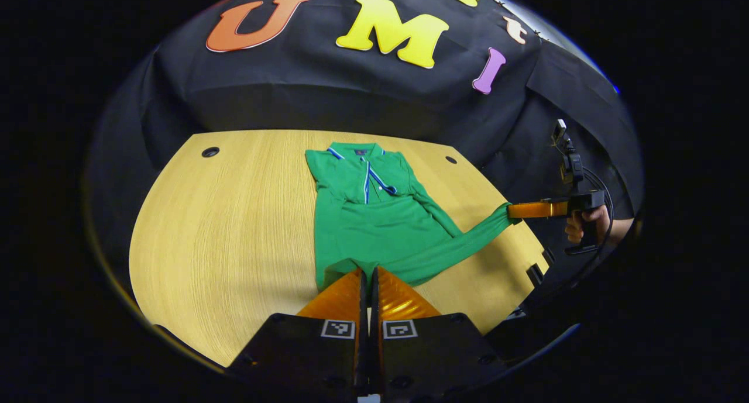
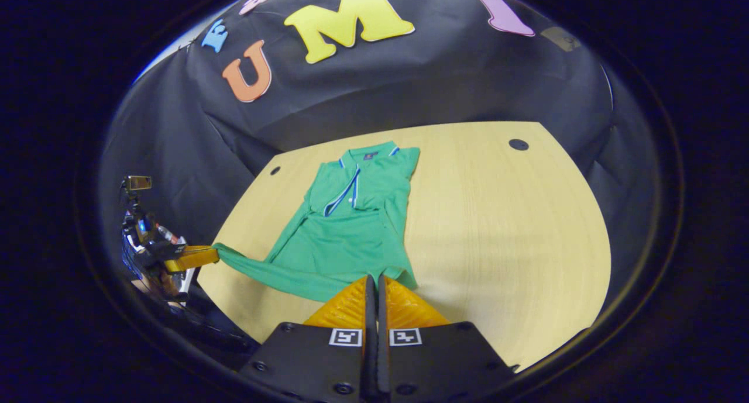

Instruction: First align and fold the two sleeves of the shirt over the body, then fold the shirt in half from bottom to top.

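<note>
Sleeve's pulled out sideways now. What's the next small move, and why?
Probably swing the right gripper inward and lay the sleeve across the shirt body. The sleeve is stretched taut past the table edge, while the shirt's other side already looks folded in.

I am working in a recording booth, a staged setup, not a home. Black cloth hangs as a wall on the far side and wraps round both sides of a pale wooden table. The table has round cable holes, like an office desk, near its far corners.
</note>
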A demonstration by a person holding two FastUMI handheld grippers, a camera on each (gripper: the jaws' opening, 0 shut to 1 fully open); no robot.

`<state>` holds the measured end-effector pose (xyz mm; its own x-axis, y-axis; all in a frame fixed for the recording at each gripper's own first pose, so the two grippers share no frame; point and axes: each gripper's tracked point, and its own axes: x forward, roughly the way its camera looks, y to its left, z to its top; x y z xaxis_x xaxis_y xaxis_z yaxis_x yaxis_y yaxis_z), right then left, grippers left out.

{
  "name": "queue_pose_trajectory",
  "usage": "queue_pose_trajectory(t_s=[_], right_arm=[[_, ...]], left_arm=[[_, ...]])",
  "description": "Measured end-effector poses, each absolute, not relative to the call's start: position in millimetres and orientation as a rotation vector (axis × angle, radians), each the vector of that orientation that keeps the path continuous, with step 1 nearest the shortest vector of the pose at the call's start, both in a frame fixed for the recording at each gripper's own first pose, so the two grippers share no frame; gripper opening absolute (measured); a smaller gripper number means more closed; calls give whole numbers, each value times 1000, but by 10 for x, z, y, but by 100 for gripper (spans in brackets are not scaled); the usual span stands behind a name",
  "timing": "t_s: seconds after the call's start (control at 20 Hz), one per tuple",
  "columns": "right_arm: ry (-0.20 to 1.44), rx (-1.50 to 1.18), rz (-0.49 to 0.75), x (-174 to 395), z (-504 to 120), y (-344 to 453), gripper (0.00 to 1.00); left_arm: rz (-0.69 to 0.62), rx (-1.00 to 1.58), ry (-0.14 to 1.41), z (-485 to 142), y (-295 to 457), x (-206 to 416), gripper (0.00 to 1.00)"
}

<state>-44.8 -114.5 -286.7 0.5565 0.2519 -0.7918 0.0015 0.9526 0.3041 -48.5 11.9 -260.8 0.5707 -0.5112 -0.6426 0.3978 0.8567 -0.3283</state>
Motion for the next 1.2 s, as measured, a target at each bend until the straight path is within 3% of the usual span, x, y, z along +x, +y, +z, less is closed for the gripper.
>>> queue_pose_trajectory(t_s=[0.8, 1.2], right_arm=[[752, 259, 98, 1520, -2470, -1416, 1], [717, 219, 77, 2535, -3074, -1538, 2]], left_arm=[[-441, -278, 584, -2133, 117, 1632, 3], [-375, -226, 611, -2813, 45, 2577, 3]])
